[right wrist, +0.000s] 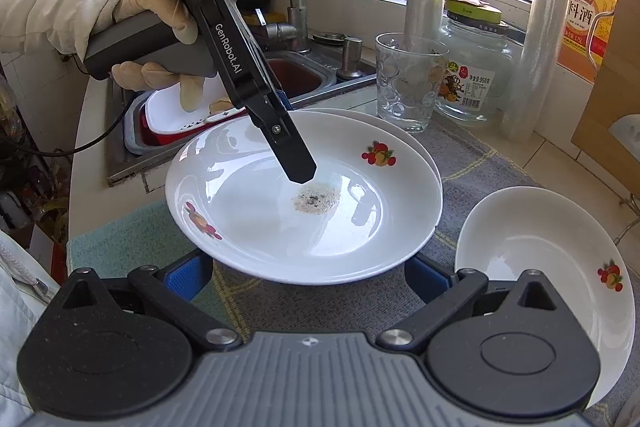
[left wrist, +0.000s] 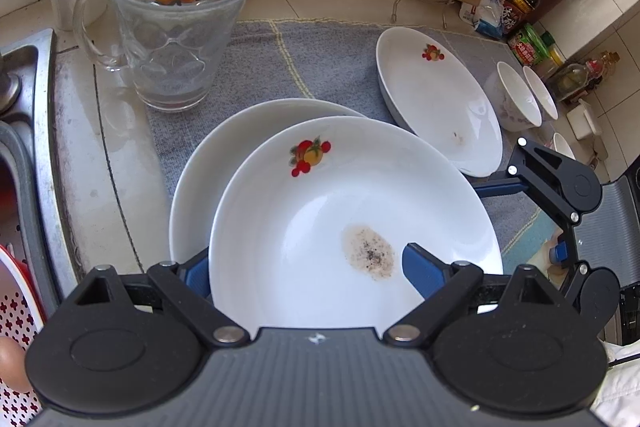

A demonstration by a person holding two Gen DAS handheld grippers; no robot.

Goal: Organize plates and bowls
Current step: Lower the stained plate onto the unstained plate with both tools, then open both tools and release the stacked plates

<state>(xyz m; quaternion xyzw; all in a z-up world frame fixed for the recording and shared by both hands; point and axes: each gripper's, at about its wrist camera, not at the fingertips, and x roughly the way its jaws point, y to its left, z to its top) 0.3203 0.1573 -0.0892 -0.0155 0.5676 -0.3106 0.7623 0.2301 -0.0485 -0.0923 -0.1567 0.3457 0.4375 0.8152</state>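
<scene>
Step in hand: stacking. The left gripper (left wrist: 308, 267) grips the near rim of a white plate (left wrist: 352, 223), one jaw inside the dish and one beneath, so the jaws are closed on the plate. The plate hangs tilted over a second plate (left wrist: 208, 163) lying on the grey cloth (left wrist: 320, 63) of the desk; whether the two touch cannot be told. The right gripper (right wrist: 308, 279) hovers near the plate's opposite edge, jaws spread and holding nothing. The next move calls for lowering the held plate squarely into the one below, then letting go. The held plate is shallow, glossy, printed with fruit (left wrist: 308, 155), and carries a speckled brown stain (left wrist: 370, 254) at its centre. A third plate (left wrist: 436, 99) and small bowls (left wrist: 516, 95) wait further along the cloth
</scene>
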